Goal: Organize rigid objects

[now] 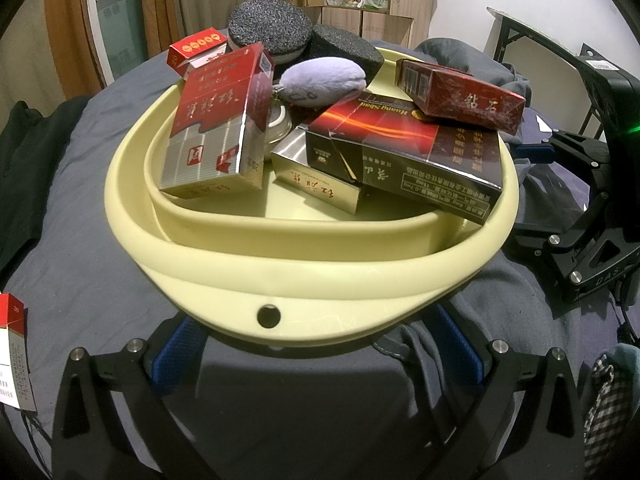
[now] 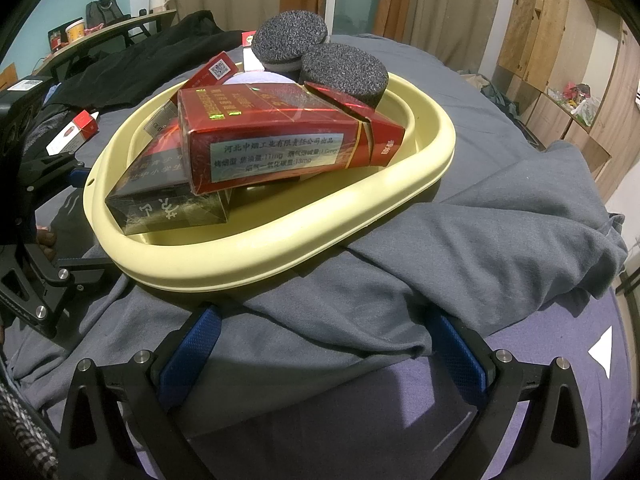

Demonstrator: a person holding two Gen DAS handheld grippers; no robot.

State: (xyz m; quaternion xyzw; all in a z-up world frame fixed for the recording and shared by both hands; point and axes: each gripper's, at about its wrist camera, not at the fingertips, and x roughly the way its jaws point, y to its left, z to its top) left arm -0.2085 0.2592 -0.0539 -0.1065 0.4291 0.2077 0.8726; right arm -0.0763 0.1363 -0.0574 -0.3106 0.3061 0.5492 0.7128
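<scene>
Dark red box crosswise atop yellow basin pile

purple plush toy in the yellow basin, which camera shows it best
The left wrist view: there the purple plush toy shows nearly whole, lying among the cigarette boxes in the pale yellow plastic basin. In the right wrist view only a sliver of it peeks out behind the red cigarette box.
</scene>
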